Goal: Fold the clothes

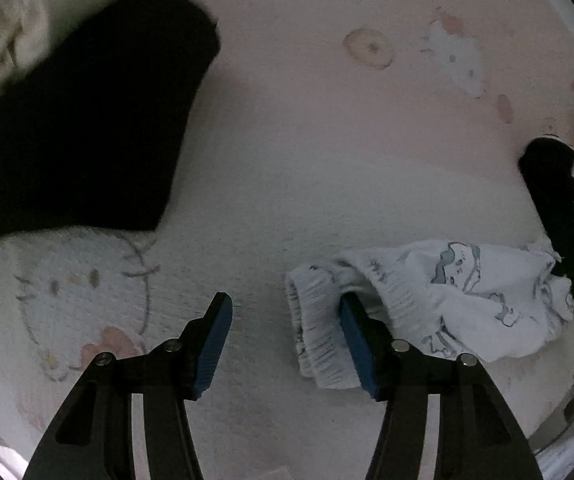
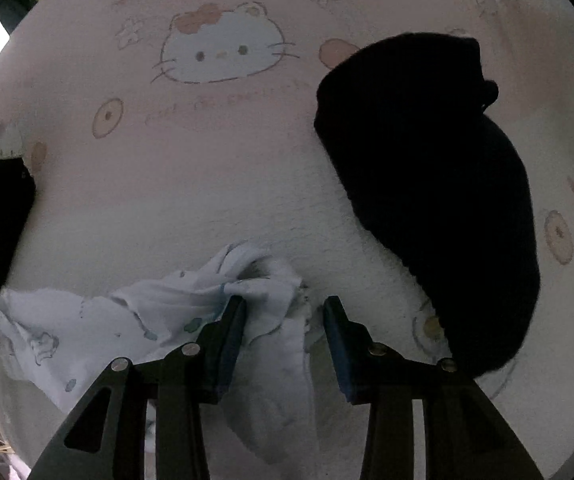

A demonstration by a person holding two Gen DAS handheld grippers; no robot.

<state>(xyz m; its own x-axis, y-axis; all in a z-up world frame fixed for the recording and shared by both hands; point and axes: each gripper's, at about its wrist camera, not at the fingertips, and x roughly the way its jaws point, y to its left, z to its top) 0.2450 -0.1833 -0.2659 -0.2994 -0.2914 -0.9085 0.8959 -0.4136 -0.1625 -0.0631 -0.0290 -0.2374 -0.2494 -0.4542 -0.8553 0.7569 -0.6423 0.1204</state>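
Left tongs (image 1: 283,336) point steeply down at the blanket, jaws apart, nothing clamped. The right-hand blue pad (image 1: 357,344) sits against the gathered elastic edge of the small white printed garment (image 1: 447,300); the other pad is over bare blanket, so no grip there.

Right tongs (image 2: 283,340) also tilt steeply down, jaws part-way apart w/ a bunched fold of the same garment (image 2: 271,312) hanging between them. The cloth touches the left-hand pad (image 2: 233,344); the other pad looks clear of it, though the dim light makes that hard to be sure of, so it reads as not clamped.

The garment lies crumpled on the pink-and-white blanket (image 1: 307,160). Its long axis runs roughly across both views: in the left wrist view, from the elastic end by the tongs out toward the right edge; in the right wrist view, from the bunched end at the tongs out to the left. Pale blue cartoon print on it, too small to read.

A large black garment (image 1: 79,120) lies flat on the blanket, well apart from the white one, upper left in the left wrist view, right side (image 2: 439,184) in the right wrist view.

Blanket carries a cartoon cat face (image 2: 223,48) w/ a pink bow, flowers and donut shapes; a line of faint script below the face can't be read.
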